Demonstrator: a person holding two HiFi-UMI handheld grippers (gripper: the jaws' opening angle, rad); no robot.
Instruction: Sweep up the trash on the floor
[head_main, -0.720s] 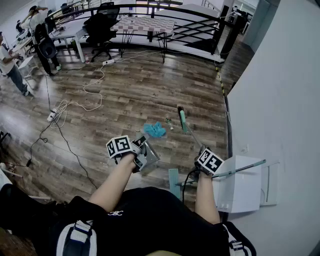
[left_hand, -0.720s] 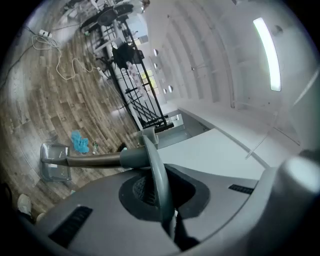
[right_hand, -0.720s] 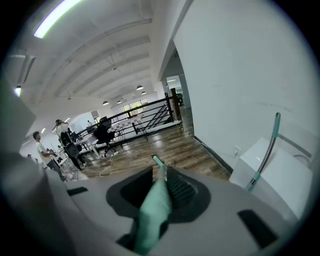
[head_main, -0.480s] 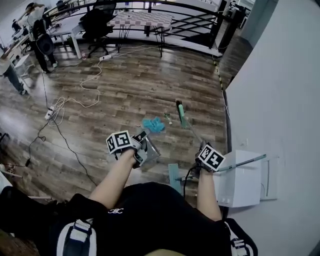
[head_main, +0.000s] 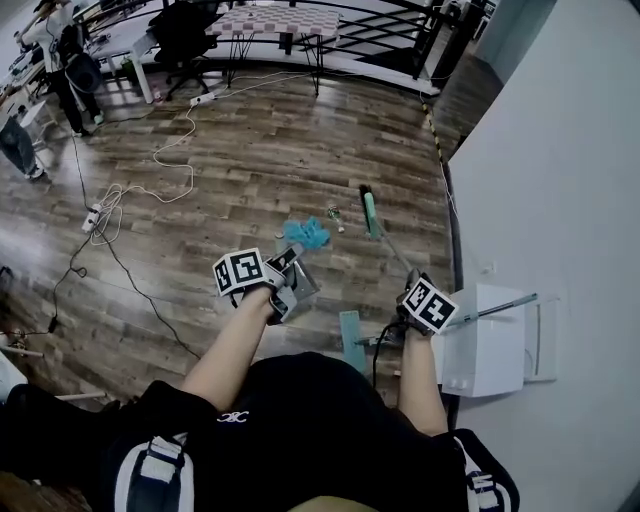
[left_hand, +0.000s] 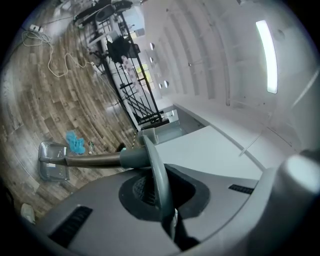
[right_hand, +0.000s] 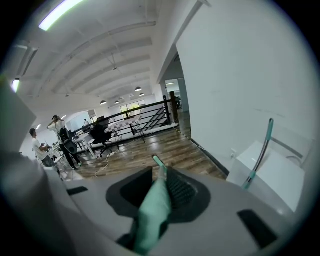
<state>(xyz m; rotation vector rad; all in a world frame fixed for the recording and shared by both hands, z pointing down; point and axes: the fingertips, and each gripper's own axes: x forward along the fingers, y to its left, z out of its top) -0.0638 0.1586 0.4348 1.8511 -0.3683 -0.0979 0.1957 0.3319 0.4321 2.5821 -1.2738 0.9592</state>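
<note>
A crumpled blue piece of trash (head_main: 305, 233) lies on the wooden floor, with a small scrap (head_main: 333, 215) just right of it. My left gripper (head_main: 281, 277) is shut on the dark handle of a grey dustpan (head_main: 301, 292), which sits close in front of the blue trash. In the left gripper view the dustpan (left_hand: 54, 161) lies beside the blue trash (left_hand: 76, 142). My right gripper (head_main: 411, 290) is shut on the green handle (right_hand: 155, 210) of a broom. Its green head (head_main: 370, 215) rests on the floor to the right of the trash.
A white wall and a white box (head_main: 490, 350) stand at the right, with a second teal-handled tool (right_hand: 257, 155) leaning there. A flat green piece (head_main: 350, 340) lies by my legs. Cables (head_main: 120, 210) trail across the floor at left. People, chairs and tables are far off.
The head view has tilted a little, so everything sits higher in the picture. Both grippers keep their hold. Broom head, trash and dustpan stay in much the same arrangement.
</note>
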